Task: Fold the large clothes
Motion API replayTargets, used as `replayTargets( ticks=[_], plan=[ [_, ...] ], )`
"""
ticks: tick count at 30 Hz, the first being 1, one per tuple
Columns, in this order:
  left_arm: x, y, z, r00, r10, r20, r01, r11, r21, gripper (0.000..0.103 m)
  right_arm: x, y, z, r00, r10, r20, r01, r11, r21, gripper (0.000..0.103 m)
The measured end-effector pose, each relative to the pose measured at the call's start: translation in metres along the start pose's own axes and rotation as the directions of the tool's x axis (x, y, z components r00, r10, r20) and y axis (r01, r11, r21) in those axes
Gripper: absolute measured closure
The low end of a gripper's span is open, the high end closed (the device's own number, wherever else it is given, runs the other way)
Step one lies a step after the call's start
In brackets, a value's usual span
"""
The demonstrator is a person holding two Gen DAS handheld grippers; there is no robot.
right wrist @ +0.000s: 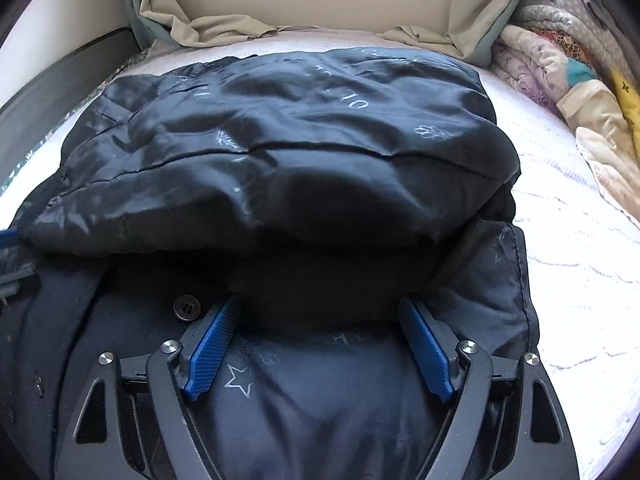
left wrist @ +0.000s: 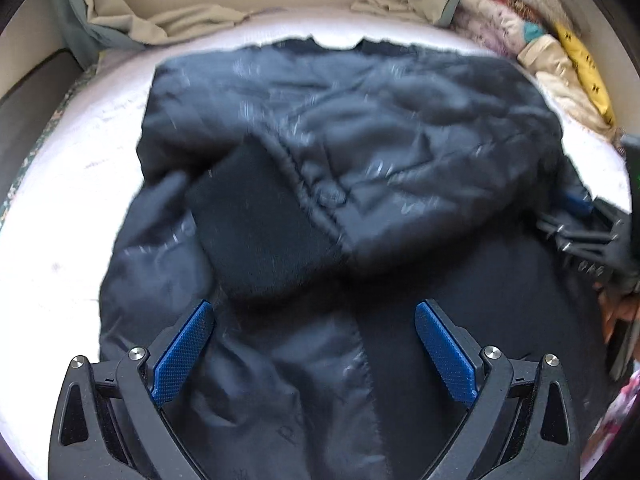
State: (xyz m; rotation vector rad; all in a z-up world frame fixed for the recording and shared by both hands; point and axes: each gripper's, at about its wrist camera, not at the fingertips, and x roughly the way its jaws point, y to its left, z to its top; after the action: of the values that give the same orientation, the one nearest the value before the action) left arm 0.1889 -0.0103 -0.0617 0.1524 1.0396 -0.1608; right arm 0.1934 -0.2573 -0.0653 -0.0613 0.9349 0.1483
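A large dark navy coat (left wrist: 340,152) lies on a white mattress (left wrist: 60,208), its shiny printed lining turned outward and a black wool panel (left wrist: 260,232) showing in the middle. My left gripper (left wrist: 314,312) is open just above the coat's near part, holding nothing. In the right wrist view the same coat (right wrist: 280,140) is bunched into a thick fold, with a dark button (right wrist: 187,307) near the left finger. My right gripper (right wrist: 318,308) is open, its blue pads either side of the fold's near edge. The right gripper (left wrist: 592,216) also shows at the left wrist view's right edge.
A beige sheet (left wrist: 160,12) is crumpled against the headboard at the back. A pile of patterned bedding (right wrist: 580,80) lies at the right. The white mattress (right wrist: 580,280) extends to the right of the coat. A dark bed frame (right wrist: 60,72) runs along the left.
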Motion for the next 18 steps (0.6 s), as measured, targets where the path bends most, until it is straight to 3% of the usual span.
replayTargets(
  ticks=[3, 8, 12, 16, 18],
  plan=[
    [0.013, 0.006, -0.006, 1.0, -0.031, -0.003, 0.031, 0.999, -0.02, 0.0, 0.001, 0.001, 0.0, 1.0, -0.002, 0.006, 0.002, 1.0, -0.004, 0.02],
    [0.023, -0.004, -0.015, 0.999, 0.028, 0.046, -0.028, 1.0, 0.002, 0.0, 0.002, 0.0, -0.001, 1.0, 0.001, 0.015, -0.001, 1.0, -0.003, 0.019],
    [0.016, 0.003, -0.013, 1.0, 0.001, 0.031, 0.0, 1.0, -0.028, 0.0, 0.003, 0.002, 0.002, 1.0, 0.015, 0.014, -0.015, 1.0, 0.003, 0.018],
    [-0.008, 0.015, -0.01, 1.0, -0.011, -0.014, 0.011, 1.0, -0.028, 0.001, -0.011, -0.005, 0.009, 0.997, 0.069, -0.046, -0.068, 0.997, 0.019, 0.017],
    [-0.032, 0.032, -0.012, 1.0, -0.012, 0.001, 0.012, 0.999, -0.048, 0.001, -0.035, -0.014, 0.014, 0.985, 0.164, -0.061, -0.159, 0.984, 0.082, 0.017]
  ],
)
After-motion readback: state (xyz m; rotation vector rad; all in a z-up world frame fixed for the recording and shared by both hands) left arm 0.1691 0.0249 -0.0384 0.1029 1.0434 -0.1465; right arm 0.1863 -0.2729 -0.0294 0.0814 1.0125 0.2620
